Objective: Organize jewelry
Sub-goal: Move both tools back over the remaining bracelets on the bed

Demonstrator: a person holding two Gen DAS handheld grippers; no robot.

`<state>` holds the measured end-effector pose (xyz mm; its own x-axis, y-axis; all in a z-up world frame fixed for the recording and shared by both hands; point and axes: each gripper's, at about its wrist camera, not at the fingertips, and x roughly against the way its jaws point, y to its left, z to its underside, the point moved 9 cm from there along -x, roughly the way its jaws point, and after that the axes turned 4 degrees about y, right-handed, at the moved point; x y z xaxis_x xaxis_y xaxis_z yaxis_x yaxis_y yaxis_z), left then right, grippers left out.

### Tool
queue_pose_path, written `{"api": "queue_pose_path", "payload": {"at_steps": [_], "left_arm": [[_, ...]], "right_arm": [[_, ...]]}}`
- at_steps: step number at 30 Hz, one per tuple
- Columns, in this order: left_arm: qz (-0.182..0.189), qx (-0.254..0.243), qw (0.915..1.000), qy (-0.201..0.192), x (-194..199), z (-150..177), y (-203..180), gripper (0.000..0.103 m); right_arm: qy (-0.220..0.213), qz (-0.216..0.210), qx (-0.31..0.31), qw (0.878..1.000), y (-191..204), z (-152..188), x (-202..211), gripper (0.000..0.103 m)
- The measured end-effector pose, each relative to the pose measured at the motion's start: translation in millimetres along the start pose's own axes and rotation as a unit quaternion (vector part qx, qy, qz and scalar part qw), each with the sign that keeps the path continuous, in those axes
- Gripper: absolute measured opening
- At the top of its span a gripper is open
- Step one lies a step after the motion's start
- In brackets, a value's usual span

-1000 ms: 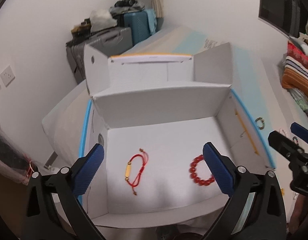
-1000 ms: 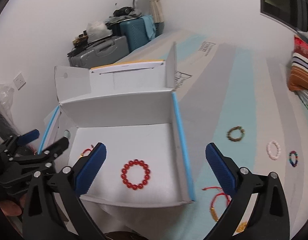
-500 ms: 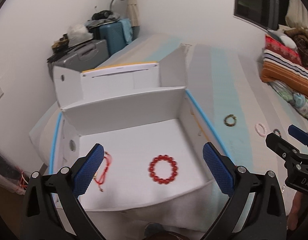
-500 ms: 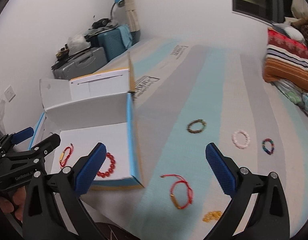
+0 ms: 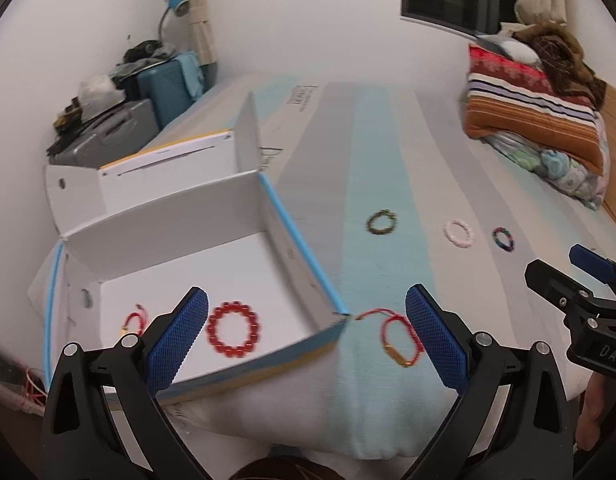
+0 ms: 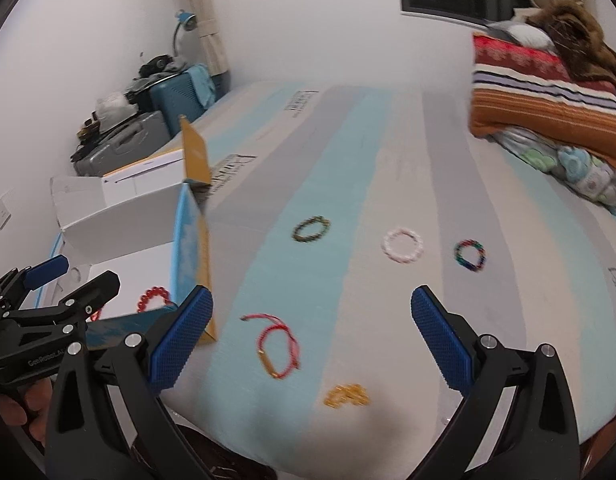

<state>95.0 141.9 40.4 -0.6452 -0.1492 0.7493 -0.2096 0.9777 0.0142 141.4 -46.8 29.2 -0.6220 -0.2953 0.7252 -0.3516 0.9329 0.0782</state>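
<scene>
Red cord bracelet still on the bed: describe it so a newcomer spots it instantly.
Start at the open white box on the left side of the striped bed. Just past the box's near right corner lies the red cord bracelet, closest to the right gripper. Unlike the beaded loops beyond, it is thin string with one gold tube.

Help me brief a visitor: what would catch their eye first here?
The open white cardboard box on the bed's left, a red bead bracelet lying inside. Then the bracelets on the striped mattress: a red cord bracelet with a gold tube nearest the open right claw, and a white bead bracelet farther off.
</scene>
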Motion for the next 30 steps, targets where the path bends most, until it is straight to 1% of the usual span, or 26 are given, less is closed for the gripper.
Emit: {"api": "queue_pose_path", "payload": {"at_steps": [4, 7, 14, 16, 20, 23, 25, 30], "left_arm": [[0.011, -0.012, 0.9999, 0.004, -4, 5, -26, 0.097], [0.019, -0.024, 0.9995, 0.011, -12, 11, -45, 0.097], [0.031, -0.053, 0.9976, 0.032, -36, 25, -85, 0.097], [0.036, -0.061, 0.9968, 0.036, -43, 30, -96, 0.097], [0.046, -0.061, 0.9959, 0.047, -57, 39, -110, 0.097], [0.051, -0.063, 0.9951, 0.056, -69, 46, -118, 0.097], [0.061, -0.065, 0.9942, 0.06, -77, 50, -124, 0.097], [0.06, -0.077, 0.9923, 0.077, -97, 65, -134, 0.097]], "right_arm": [[0.004, 0.018, -0.022, 1.0, -33, 11, 7, 0.095], [0.012, 0.04, -0.035, 0.999, -56, 21, 9, 0.095], [0.031, 0.065, -0.068, 0.995, -101, 44, 8, 0.095], [0.036, 0.071, -0.075, 0.994, -111, 51, 6, 0.095], [0.049, 0.083, -0.088, 0.991, -128, 67, -2, 0.095], [0.061, 0.085, -0.093, 0.99, -136, 81, -13, 0.095], [0.068, 0.088, -0.095, 0.989, -143, 91, -22, 0.095], [0.088, 0.087, -0.108, 0.986, -157, 113, -40, 0.095]]}}
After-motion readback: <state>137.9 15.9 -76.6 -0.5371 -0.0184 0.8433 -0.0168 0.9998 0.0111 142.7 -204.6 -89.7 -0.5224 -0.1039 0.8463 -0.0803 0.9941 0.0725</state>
